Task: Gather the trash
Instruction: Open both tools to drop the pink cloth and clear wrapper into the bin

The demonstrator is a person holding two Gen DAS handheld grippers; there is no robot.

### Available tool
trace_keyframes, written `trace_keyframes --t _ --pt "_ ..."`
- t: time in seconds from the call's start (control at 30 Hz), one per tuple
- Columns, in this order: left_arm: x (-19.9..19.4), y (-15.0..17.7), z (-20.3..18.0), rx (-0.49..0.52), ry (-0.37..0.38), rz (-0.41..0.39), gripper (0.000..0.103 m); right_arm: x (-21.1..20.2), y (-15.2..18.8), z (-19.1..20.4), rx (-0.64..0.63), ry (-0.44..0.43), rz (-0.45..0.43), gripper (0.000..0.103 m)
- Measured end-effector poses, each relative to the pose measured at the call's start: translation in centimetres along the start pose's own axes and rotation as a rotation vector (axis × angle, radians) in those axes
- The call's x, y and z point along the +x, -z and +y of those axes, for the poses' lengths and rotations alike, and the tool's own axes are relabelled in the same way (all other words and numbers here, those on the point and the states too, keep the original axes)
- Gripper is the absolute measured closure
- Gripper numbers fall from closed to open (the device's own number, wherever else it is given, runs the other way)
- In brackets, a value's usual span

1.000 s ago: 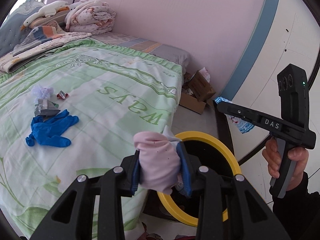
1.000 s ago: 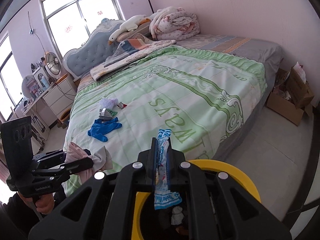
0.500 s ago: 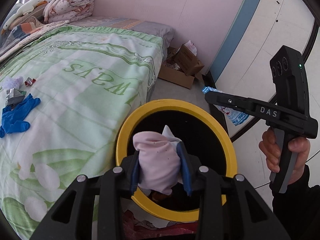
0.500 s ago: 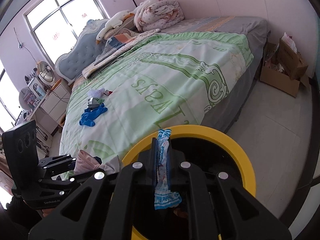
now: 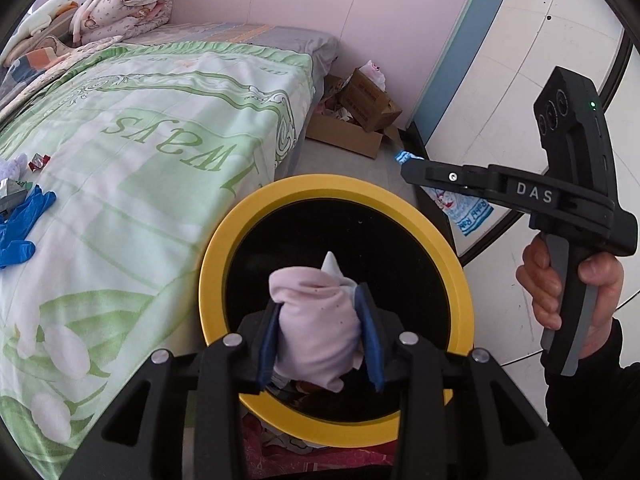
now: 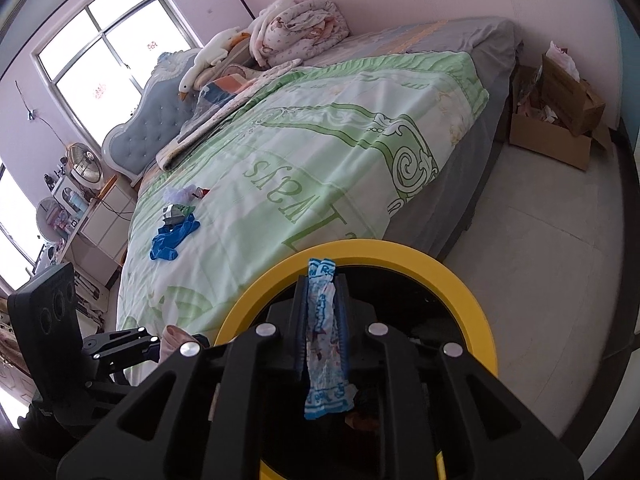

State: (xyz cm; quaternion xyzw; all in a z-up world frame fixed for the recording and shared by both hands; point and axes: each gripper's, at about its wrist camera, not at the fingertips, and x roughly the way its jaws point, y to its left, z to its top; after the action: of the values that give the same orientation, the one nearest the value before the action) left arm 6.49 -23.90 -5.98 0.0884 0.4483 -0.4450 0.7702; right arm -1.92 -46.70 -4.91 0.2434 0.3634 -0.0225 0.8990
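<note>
A second ago the bin sat low and partly hidden in both views; now both grippers have swung in from the bed side and dropped until each hangs over its mouth.

Left wrist view: the left gripper (image 5: 320,336) is clamped on a pink cloth bundle (image 5: 316,320), its blue pads pressed into the cloth on both sides, directly above the dark opening of the yellow-rimmed bin (image 5: 436,224). Beyond the bin's far rim, the right gripper (image 5: 404,166) carries a blue-and-white wrapper (image 5: 464,212). On the bed (image 5: 160,160) beside the bin, a blue glove (image 5: 20,224) and small scraps await collection.

Right wrist view: the wrapper (image 6: 322,344) hangs between the right gripper's pads (image 6: 341,320), over the bin (image 6: 476,312). The jaws are opening; a narrow gap shows on each side, so the wrapper looks freed or nearly so.

The step in hand appears to be the drop. Next, the right jaws should part fully, then the left should let its bundle go inside the rim before returning for the glove (image 6: 174,236).
</note>
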Motion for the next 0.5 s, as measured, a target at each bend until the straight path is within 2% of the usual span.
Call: trace_keyframes --t 0.13,0.23,0.3,0.4,0.5 --pt "-0.1 0.1 0.1 -0.004 0.000 0.002 0.069 0.1 -0.1 -0.2 0.011 0.002 -0.003 0.078" --pt "-0.1 0.0 0.3 -0.009 0.002 -0.001 0.067 0.0 -0.2 -0.3 0.012 0.004 -0.006 0.077" --pt "-0.3 0.0 0.4 -0.010 0.000 -0.009 0.060 -0.1 -0.4 -0.3 0.011 0.010 -0.012 0.077" --pt "-0.6 0.0 0.5 -0.013 -0.006 -0.020 0.058 -0.5 -0.7 -0.5 0.016 0.019 -0.027 0.075" --pt "-1.0 -0.2 1.0 -0.026 -0.018 -0.040 0.047 -1.1 -1.0 -0.5 0.015 0.045 -0.056 0.066"
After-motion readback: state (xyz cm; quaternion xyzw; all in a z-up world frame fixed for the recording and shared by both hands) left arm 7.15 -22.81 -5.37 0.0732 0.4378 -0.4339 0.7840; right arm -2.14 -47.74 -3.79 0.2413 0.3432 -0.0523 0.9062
